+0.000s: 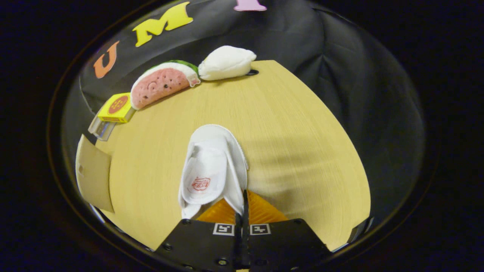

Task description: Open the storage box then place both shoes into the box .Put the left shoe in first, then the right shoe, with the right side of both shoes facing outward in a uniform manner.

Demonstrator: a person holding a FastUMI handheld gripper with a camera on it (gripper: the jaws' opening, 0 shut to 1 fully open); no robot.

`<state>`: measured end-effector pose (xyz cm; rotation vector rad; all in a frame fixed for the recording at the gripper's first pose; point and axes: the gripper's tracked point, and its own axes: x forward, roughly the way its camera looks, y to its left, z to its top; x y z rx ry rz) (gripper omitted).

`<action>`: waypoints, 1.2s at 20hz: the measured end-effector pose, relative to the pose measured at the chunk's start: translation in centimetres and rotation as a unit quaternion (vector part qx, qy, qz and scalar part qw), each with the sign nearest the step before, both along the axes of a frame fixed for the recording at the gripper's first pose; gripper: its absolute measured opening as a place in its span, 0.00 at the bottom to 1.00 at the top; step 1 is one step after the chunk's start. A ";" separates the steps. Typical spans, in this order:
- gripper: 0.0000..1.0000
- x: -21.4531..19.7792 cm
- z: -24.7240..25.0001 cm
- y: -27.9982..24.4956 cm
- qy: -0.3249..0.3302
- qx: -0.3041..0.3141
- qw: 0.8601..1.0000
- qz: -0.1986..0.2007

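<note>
At six o'clock, nearest the camera: gripper, fingers pressed nearly together, pinching a thin edge of a white slipper at its near end. Slipper hanging or lying just ahead of the fingers, stretching away toward twelve o'clock over a pale wooden table; strap side up, red mark on the strap. Hard to tell whether lifted or resting on the wood.

At nine o'clock from the slipper, at the table's edge: a tan cardboard flap, perhaps part of the storage box; not sure. Farther, at ten o'clock: a small yellow box on a clear stand. Beyond, at eleven o'clock: a plush watermelon slice. At twelve o'clock, farthest: a white plush lump, touching or nearly touching the watermelon.

Likely risks: grip only on a thin fabric edge, so slipping free during a swing toward the box; soft slipper twisting in the pinch, ending with the wrong side outward; wrong shoe going in first, since left or right not clear here.
</note>
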<state>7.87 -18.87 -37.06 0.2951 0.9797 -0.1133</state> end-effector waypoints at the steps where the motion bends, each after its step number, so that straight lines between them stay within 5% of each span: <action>1: 0.00 -0.3 0.4 0.4 0.005 0.021 1.000 -0.015; 10: 0.00 -3.4 7.2 8.2 -0.006 0.085 0.994 -0.067; 17: 0.00 -4.7 17.5 24.0 -0.048 0.111 0.991 -0.050; 24: 0.00 -3.9 21.9 39.4 -0.068 0.117 0.990 -0.032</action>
